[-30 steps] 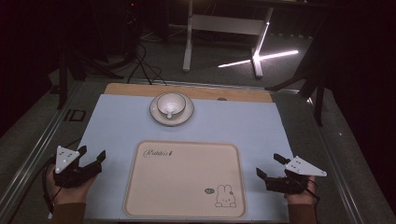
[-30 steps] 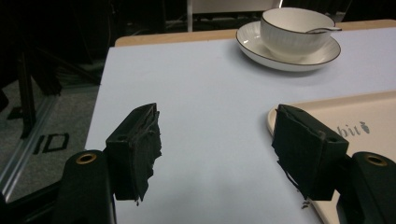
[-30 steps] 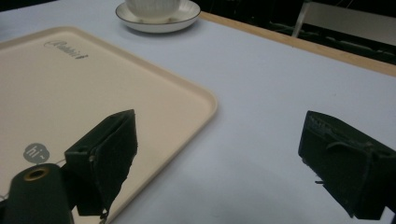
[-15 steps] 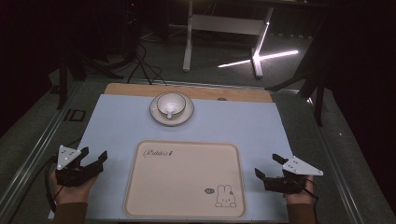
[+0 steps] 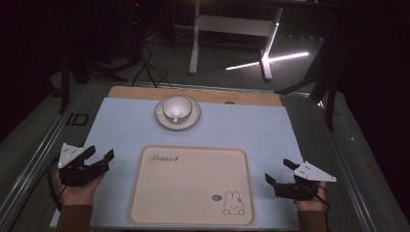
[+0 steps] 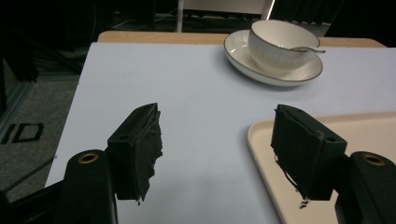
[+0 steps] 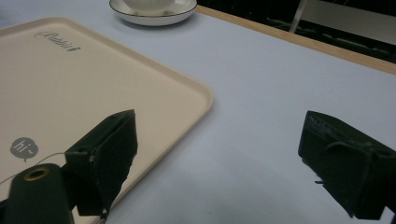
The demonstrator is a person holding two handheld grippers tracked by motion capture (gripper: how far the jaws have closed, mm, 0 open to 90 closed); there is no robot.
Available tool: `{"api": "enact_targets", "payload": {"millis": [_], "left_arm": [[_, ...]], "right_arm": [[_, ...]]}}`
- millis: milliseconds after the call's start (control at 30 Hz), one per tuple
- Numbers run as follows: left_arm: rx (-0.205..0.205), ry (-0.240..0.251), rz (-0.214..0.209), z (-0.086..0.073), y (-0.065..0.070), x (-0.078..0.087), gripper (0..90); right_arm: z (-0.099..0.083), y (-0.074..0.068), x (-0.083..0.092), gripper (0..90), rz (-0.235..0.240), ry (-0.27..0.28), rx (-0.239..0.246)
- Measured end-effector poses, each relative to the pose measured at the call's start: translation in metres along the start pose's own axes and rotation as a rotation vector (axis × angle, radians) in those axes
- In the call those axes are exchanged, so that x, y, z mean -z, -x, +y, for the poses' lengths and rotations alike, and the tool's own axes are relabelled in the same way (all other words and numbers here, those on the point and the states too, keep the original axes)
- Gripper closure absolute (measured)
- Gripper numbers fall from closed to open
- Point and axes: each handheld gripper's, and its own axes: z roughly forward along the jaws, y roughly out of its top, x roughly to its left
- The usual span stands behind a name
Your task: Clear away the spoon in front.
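left tongs (image 5: 99, 155) spread wide and empty just left of the cream rabbit tray (image 5: 191, 186), right tongs (image 5: 280, 173) equally wide and empty at its right, white cup (image 5: 176, 108) with spoon on saucer (image 5: 177, 114) far across the counter (image 5: 251, 130)

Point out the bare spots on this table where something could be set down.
The beige rectangular tray is bare inside its rim. The pale blue mat lies open either side of the white cup on its saucer. The open left gripper and right gripper flank the tray.
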Motion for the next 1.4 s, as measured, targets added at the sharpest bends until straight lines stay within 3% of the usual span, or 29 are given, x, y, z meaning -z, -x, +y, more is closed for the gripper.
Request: {"api": "enact_targets", "payload": {"millis": [333,800,1400], "left_arm": [[-0.054,0.016,-0.006,0.018,0.012,-0.013,32.1],[-0.066,0.015,-0.032,0.028,0.028,-0.036,32.2],[-0.064,0.037,-0.02,0.045,0.037,-0.054,32.1]], "right_arm": [[0.0,0.001,0.001,11.6,-0.006,0.007,0.002],[0.0,0.001,0.002,11.6,-0.007,0.007,0.003],[0.0,0.002,0.002,11.6,-0.005,0.007,0.004]]}}
